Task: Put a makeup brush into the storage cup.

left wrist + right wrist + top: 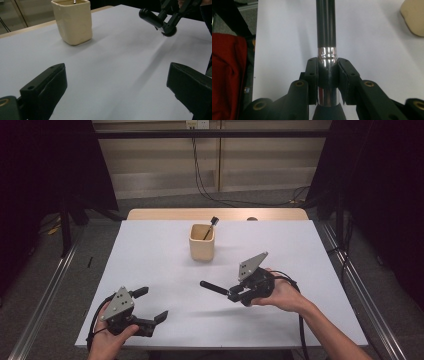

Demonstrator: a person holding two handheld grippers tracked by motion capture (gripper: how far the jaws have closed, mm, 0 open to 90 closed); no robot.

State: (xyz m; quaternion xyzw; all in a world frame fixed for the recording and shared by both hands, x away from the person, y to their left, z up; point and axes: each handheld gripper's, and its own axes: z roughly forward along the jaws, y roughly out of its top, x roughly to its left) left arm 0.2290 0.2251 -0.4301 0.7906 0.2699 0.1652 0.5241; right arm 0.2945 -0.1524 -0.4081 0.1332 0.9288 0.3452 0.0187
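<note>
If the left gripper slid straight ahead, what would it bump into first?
Probably nothing soon: the left gripper faces bare table. The cup sits off to one side, the right gripper's brush to the other. Depth is hard to judge.

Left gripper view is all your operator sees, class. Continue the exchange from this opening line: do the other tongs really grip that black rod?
Observer: Yes. The right tongs are shut on the black handle, with the pads right beside its silver band.
Operator: Is anything inside the cup?
Observer: A thin black-tipped stick stands in it. Its top pokes above the rim and leans right in the high view.
Operator: What lies beside the table?
Observer: Something red sits past the table's edge in the right gripper view.
</note>
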